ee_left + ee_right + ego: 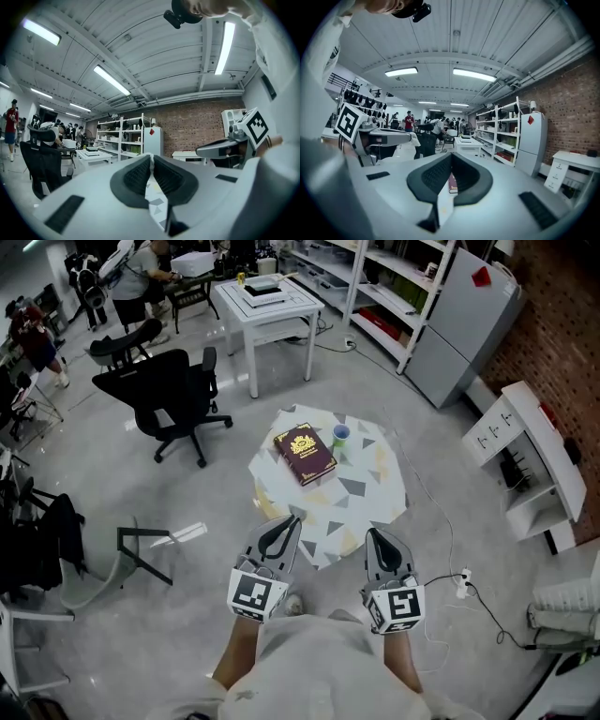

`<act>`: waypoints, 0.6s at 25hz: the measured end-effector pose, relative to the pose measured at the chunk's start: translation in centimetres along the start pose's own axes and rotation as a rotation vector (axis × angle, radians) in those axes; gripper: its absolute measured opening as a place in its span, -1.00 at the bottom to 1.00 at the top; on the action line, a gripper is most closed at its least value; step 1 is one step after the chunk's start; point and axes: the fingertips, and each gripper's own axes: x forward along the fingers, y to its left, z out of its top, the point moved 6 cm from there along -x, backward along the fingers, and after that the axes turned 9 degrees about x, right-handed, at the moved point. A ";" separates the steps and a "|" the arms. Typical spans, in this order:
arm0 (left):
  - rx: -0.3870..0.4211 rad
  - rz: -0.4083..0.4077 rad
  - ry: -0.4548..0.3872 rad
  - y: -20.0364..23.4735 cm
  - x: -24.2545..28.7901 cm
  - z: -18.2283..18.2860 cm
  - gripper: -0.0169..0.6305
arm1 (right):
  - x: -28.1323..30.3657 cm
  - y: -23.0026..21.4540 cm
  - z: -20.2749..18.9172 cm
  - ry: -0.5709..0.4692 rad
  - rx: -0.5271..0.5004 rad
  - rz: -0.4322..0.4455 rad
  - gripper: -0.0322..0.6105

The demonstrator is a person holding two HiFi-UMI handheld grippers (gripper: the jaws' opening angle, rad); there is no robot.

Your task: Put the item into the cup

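Nearest us, the left gripper (pixel 292 522) and right gripper (pixel 372 533) are held side by side close to the body, above the floor and just short of the near edge of the low table (pixel 375 495). Each gripper's own view shows the jaws clenched tip to tip with nothing between them; only patterned cloth and a sliver of book show through the gap below the tips. On the table lies a maroon book (pixel 305 455), and just beside its far right corner stands the cup (pixel 341 434), upright, towards the far edge. We cannot make out any small loose item from here. We judge this to be the approach, with no pick begun. Next we need to move in over the table, locate the item, and spread one gripper's jaws around it. Beyond stand an office chair (pixel 169 390) and shelving (pixel 394 287).
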 end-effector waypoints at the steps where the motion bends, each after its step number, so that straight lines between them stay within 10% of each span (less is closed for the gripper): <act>1: -0.001 -0.002 -0.002 0.4 0.3 0.1 -0.86 | 0.4 0.0 0.1 -0.002 -0.002 -0.003 -0.88; 15: -0.015 -0.065 0.046 1.7 4.6 -1.8 -0.86 | 2.4 -2.5 -1.3 0.051 0.042 -0.078 -0.88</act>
